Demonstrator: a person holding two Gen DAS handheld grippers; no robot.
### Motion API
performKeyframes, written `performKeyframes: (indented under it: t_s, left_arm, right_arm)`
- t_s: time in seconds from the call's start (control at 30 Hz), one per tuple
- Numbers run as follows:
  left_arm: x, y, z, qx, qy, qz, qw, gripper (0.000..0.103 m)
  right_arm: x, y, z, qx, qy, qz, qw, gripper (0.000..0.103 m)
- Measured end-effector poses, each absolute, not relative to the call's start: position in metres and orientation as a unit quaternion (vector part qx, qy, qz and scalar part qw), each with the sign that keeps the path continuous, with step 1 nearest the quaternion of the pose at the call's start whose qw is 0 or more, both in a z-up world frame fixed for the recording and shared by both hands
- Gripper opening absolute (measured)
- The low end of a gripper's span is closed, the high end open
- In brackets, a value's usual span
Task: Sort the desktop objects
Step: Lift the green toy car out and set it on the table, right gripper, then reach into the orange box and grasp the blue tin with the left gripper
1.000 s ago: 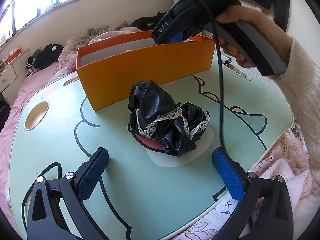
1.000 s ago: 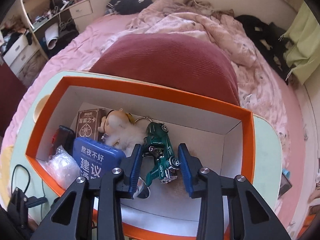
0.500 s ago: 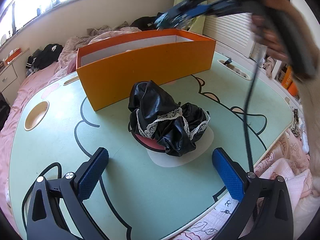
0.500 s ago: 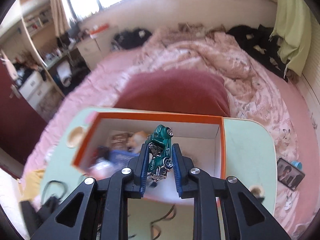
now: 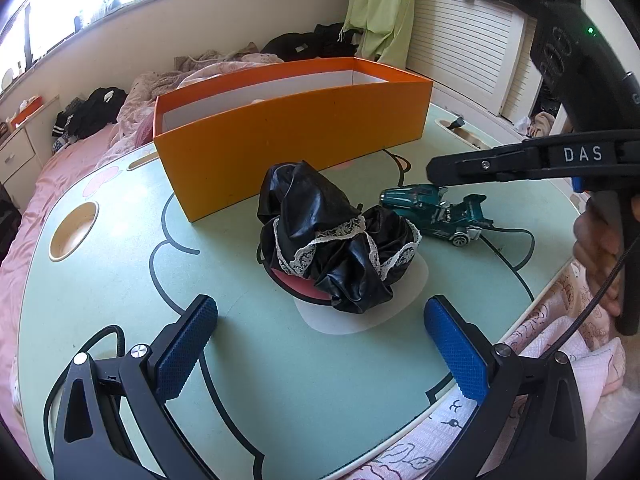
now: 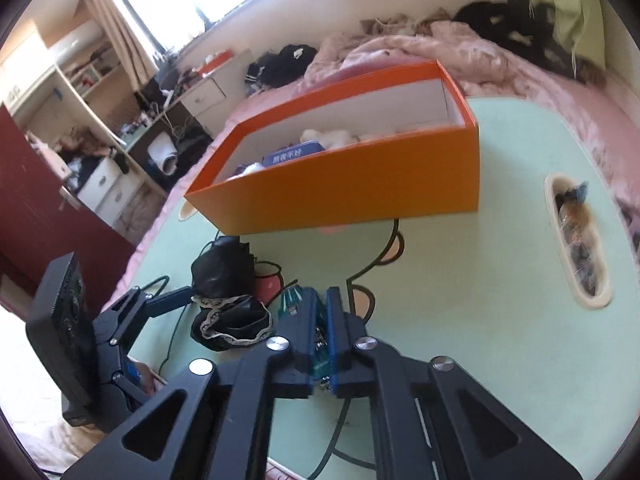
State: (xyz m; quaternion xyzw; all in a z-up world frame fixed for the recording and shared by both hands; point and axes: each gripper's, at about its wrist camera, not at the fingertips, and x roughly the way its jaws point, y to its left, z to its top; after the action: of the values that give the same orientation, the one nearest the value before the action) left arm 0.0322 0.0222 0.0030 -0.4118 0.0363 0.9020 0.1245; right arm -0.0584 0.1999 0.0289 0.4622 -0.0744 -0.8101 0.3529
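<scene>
Landmark: orange box [image 5: 292, 132] at back of green worktop [image 5: 280, 380].

Right claw [image 6: 320, 334] pinches green toy car [image 5: 436, 212]; car at worktop level, in front of box's right end, just beside black lace cloth [image 5: 336, 240].

Left claw [image 5: 320, 344] spread wide, empty, well in front of box, cloth between it and box.

Progress, judged: box holds blue tin [image 6: 292, 154] and fluffy toy; car and cloth outside box, unsorted.

Orange box [image 5: 296, 136], teal toy car [image 5: 436, 210]
</scene>
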Motion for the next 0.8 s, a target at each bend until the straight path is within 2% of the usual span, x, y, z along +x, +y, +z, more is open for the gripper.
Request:
performKeyframes:
  t_s: [0.1,0.17,0.23,0.3,0.37,0.53,0.7,0.8]
  left_arm:
    - [0.033,0.022,0.003,-0.412,0.036,0.902,0.124,0.103]
    - [0.033,0.022,0.003,-0.412,0.036,0.902,0.124,0.103]
    - [0.033,0.022,0.003,-0.412,0.036,0.902,0.124,0.103]
    - [0.033,0.022,0.003,-0.412,0.036,0.902,0.125,0.103]
    - [0.033,0.022,0.003,-0.412,0.036,0.902,0.124,0.103]
    - [0.033,0.022,0.003,-0.412,0.037,0.902,0.124,0.103]
    - [0.035,0.022,0.004,-0.411,0.036,0.903,0.122,0.103]
    - [0.037,0.021,0.005,-0.41,0.034,0.904,0.115,0.103]
  right_arm:
    - [-0.056,0.205,0.029,0.451,-0.068,-0.823,0.339,0.022]
    - [-0.05,0.212,0.03,0.436,-0.072,-0.833,0.333,0.022]
    - [-0.037,0.222,0.033,0.418,-0.081,-0.843,0.329,0.028]
    - [-0.021,0.225,0.037,0.406,-0.069,-0.851,0.327,0.052]
    - [-0.006,0.223,0.036,0.401,-0.035,-0.858,0.32,0.064]
    - [0.011,0.215,0.019,0.399,0.035,-0.871,0.283,0.066]
    - [0.021,0.199,0.001,0.363,0.104,-0.895,0.238,0.093]
    - [0.022,0.198,-0.005,0.357,0.107,-0.896,0.242,0.102]
